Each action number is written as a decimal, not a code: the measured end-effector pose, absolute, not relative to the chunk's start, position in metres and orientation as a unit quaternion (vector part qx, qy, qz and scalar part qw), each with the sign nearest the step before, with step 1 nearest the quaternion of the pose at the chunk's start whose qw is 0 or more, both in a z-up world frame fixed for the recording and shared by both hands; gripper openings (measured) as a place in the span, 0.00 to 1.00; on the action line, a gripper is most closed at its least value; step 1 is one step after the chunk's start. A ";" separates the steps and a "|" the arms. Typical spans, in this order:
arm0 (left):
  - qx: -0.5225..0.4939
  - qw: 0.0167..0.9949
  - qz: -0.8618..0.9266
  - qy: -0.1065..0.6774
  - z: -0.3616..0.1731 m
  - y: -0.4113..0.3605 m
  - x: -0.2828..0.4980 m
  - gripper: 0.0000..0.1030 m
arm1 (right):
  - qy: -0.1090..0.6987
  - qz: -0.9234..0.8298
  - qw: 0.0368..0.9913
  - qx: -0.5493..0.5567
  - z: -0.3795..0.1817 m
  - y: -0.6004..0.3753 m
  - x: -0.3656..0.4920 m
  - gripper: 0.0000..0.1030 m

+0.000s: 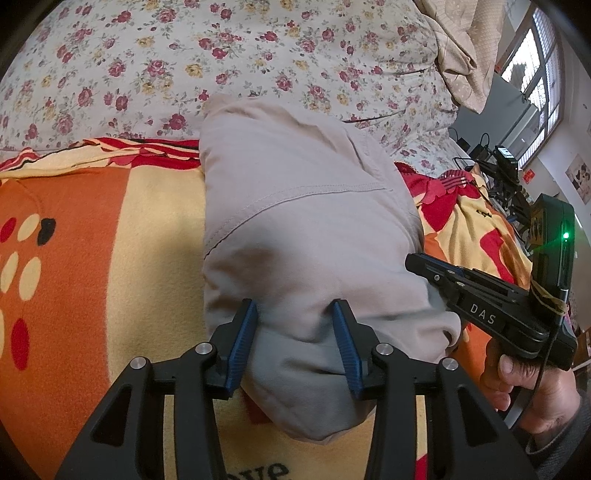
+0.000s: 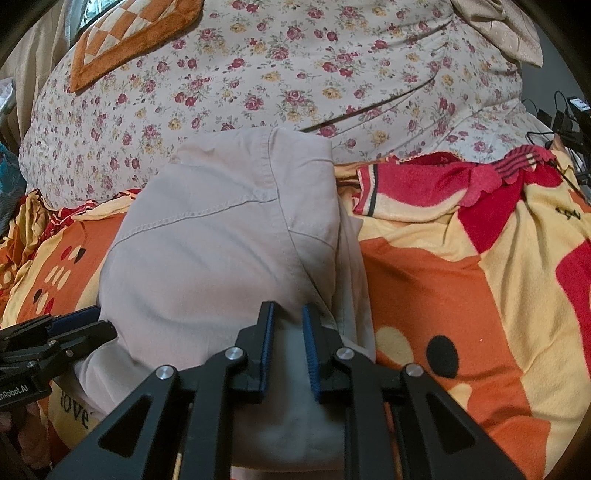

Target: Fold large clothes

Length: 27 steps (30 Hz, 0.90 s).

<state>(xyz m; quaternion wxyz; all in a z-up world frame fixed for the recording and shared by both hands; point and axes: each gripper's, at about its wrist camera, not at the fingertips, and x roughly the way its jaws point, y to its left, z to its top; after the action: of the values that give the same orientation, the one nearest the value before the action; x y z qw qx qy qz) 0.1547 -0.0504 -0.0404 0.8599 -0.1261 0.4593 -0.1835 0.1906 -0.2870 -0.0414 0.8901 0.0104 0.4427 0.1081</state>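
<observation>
We held our left gripper low at the centre of the left wrist view, its blue pads spread wide on either side of a bulge of the beige garment, released rather than clamped. The garment lay folded in the middle of the frame on an orange, yellow and red blanket, its far end reaching the floral quilt across the top. Our right gripper sat at lower centre of the right wrist view, jaws narrowed on a fold of the same cloth; whether they pinched it we could not tell. A checked orange cushion rested at upper left.
</observation>
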 end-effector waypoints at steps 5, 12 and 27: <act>-0.133 0.862 -0.183 0.454 -0.040 -0.048 0.154 0.31 | 0.437 0.108 0.893 0.014 -0.041 -0.288 0.190 0.15; -0.139 0.862 -0.181 0.452 -0.039 -0.049 0.154 0.32 | 0.435 0.109 0.893 0.022 -0.040 -0.289 0.191 0.16; -0.140 0.863 -0.179 0.452 -0.039 -0.050 0.154 0.32 | 0.437 0.108 0.893 0.016 -0.041 -0.287 0.190 0.16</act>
<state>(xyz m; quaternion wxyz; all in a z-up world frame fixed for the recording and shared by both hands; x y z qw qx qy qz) 0.1543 -0.0495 -0.0391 0.8627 -0.1403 0.4518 -0.1788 0.1905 -0.2874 -0.0410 0.8930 0.0161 0.4366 0.1078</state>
